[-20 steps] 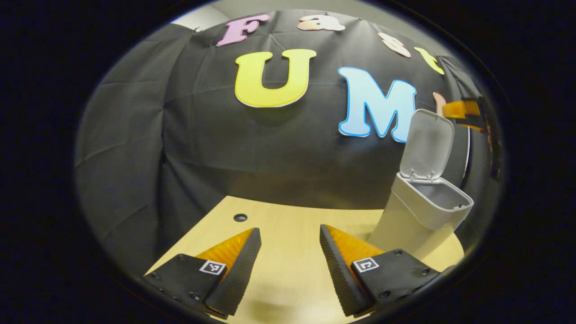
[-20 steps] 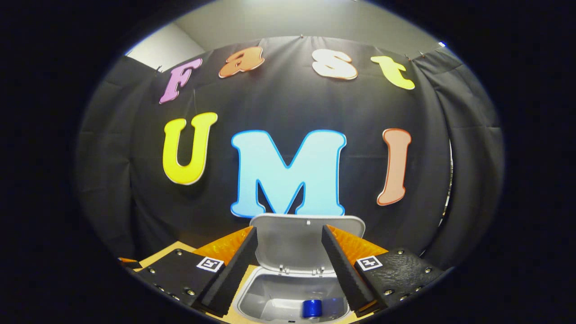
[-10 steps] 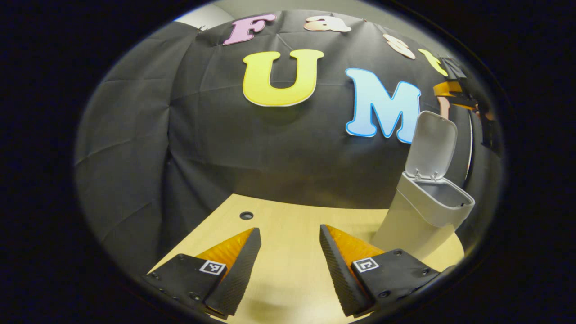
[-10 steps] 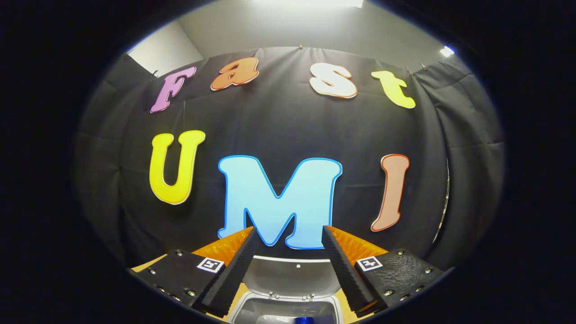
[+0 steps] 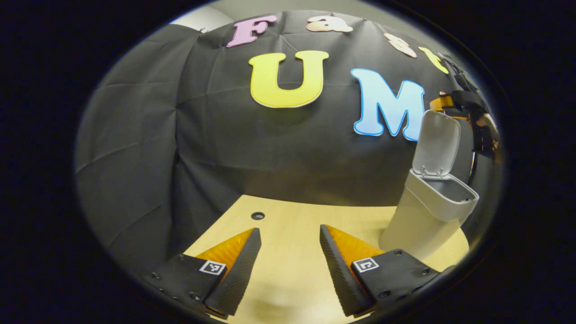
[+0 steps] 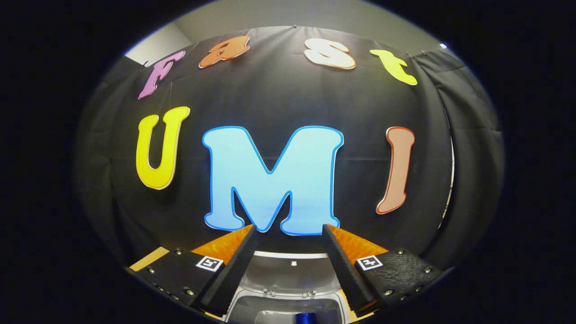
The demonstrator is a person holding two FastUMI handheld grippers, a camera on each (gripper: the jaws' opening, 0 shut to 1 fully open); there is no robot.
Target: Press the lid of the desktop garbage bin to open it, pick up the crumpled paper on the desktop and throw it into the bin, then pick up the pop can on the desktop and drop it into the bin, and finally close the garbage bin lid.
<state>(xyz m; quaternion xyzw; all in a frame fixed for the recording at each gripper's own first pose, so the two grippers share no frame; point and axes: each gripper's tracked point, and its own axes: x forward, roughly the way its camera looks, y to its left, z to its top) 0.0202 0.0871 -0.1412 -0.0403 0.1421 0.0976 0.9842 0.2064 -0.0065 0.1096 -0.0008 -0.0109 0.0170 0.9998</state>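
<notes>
A pale grey desktop bin (image 5: 423, 225) stands on the wooden table at the right of the left gripper view, its lid (image 5: 437, 143) raised upright. My right gripper (image 5: 454, 102) shows there high by the lid's top edge. In the right gripper view my right gripper (image 6: 288, 261) is open just above the lid (image 6: 292, 275) and the bin's mouth (image 6: 288, 310), where a blue pop can (image 6: 304, 317) lies inside. My left gripper (image 5: 288, 261) is open and holds nothing, low over the table, left of the bin.
The wooden table (image 5: 288, 225) has a round cable hole (image 5: 257, 215) near its back edge. The black cloth wall hangs close behind the table and the bin.
My right gripper rose from over the bin's mouth to the height of the lid's top edge. The left gripper view drifted a little, so the bin sits farther right.
</notes>
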